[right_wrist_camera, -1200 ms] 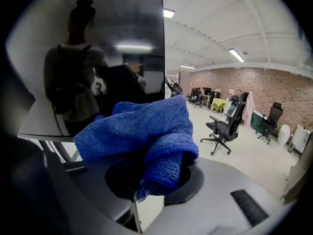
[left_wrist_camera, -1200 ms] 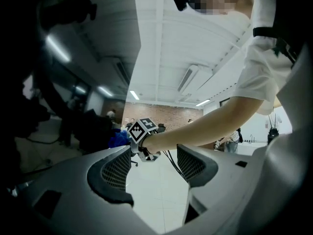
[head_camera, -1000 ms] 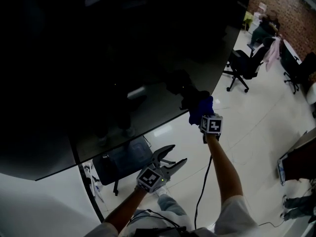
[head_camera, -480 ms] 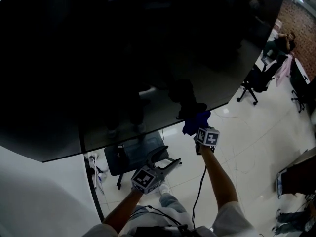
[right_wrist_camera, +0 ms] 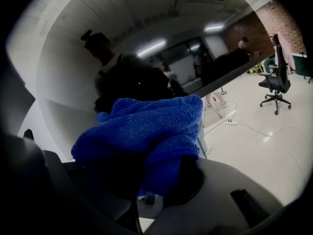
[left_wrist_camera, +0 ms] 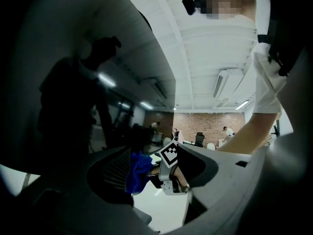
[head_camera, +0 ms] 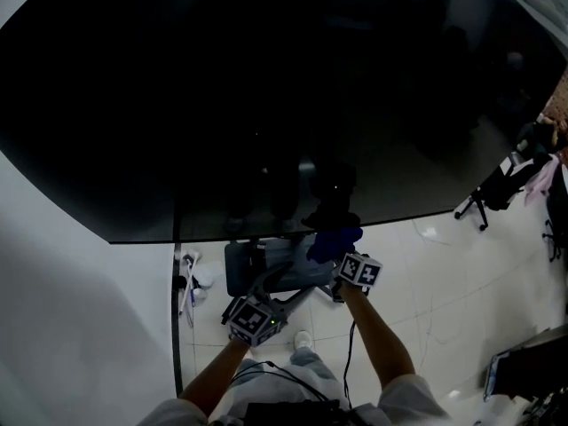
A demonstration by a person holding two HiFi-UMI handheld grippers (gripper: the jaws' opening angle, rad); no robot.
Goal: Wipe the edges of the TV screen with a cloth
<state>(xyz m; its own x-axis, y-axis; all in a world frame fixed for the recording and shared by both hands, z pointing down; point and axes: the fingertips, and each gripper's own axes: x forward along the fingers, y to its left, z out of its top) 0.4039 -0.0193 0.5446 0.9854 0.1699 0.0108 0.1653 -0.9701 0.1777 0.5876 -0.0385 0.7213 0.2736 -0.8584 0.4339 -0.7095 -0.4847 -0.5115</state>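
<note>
The big black TV screen (head_camera: 266, 105) fills the upper head view; its lower edge (head_camera: 399, 216) slants across the middle. My right gripper (head_camera: 330, 245) is shut on a bunched blue cloth (head_camera: 334, 240), which it holds up against that lower edge. In the right gripper view the blue cloth (right_wrist_camera: 146, 129) bulges over the jaws, with the dark screen (right_wrist_camera: 142, 77) right behind it. My left gripper (head_camera: 291, 289) hangs lower and to the left, open and empty. The left gripper view looks across at the blue cloth (left_wrist_camera: 138, 169) and the right gripper's marker cube (left_wrist_camera: 170, 153).
A dark mesh office chair (head_camera: 257, 267) stands under the screen, just behind the grippers. The TV's stand post (head_camera: 176, 327) runs down at the left beside a white wall (head_camera: 80, 309). More office chairs (head_camera: 501, 180) stand far right on the white tile floor (head_camera: 444, 282).
The right gripper has carried the cloth leftward along the screen's lower edge. The left gripper has moved with it, staying open. The head view has swung to show more of the screen.
</note>
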